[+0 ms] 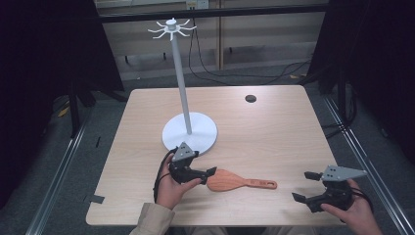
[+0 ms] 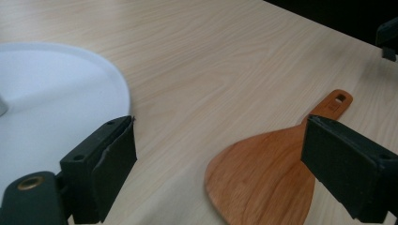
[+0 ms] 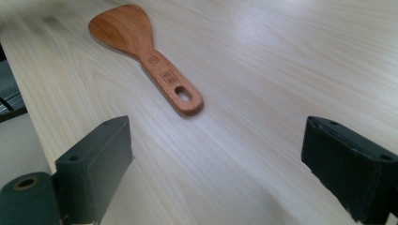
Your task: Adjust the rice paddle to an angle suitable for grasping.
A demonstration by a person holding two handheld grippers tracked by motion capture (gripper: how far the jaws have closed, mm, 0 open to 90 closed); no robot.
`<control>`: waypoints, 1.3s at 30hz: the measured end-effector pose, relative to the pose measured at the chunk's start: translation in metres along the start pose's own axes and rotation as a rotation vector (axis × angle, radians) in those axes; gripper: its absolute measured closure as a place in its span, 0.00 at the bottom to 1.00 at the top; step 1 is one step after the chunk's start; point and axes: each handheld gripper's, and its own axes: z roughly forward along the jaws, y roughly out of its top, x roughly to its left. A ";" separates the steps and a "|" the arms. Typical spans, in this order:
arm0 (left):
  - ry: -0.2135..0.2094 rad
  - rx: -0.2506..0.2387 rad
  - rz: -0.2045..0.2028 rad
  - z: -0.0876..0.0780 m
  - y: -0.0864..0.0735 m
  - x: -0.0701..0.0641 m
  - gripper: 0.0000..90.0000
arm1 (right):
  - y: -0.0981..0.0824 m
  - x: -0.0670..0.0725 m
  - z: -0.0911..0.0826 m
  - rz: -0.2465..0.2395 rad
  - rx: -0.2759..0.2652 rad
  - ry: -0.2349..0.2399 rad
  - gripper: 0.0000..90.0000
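Dark curtains ringed the table (image 1: pixel 274 127); a spatula (image 1: pixel 242 182) lay near its front edge, beside the stand (image 1: pixel 189 132). Left gripper (image 2: pixel 216 154) gaped, blade between its jaws, untouched. Right gripper (image 3: pixel 216 159) gaped, empty; the handle's stamp was unreadable.

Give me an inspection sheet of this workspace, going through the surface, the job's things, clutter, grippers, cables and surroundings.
Surface: light wooden table, dark round hole near the far edge.
Job's things: wooden spatula lying flat, blade toward the left hand-held gripper.
Clutter: white hook stand standing upright.
Grippers: left hand-held gripper open at the blade; right hand-held gripper open, apart from the handle.
Cables: black cables on the floor beyond the table.
Surroundings: grey floor, dark curtains on both sides.
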 end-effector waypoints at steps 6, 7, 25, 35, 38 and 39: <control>-0.068 0.020 0.041 0.022 0.011 -0.011 0.12 | -0.011 -0.001 -0.006 0.020 0.019 -0.008 0.09; -0.077 0.028 0.046 0.026 0.013 -0.012 0.12 | -0.012 -0.001 -0.007 0.020 0.020 -0.008 0.09; -0.225 0.143 0.134 0.073 0.014 -0.040 0.21 | -0.020 0.001 -0.009 0.047 0.035 -0.011 0.09; -0.302 0.224 0.203 0.094 0.007 -0.054 0.38 | -0.019 0.000 -0.006 0.051 0.037 -0.006 0.09; -0.326 0.232 0.204 0.099 0.005 -0.057 0.41 | -0.019 0.000 -0.005 0.053 0.035 0.000 0.09; -0.322 0.253 0.212 0.099 0.006 -0.057 0.45 | -0.019 0.000 -0.005 0.052 0.033 0.003 0.09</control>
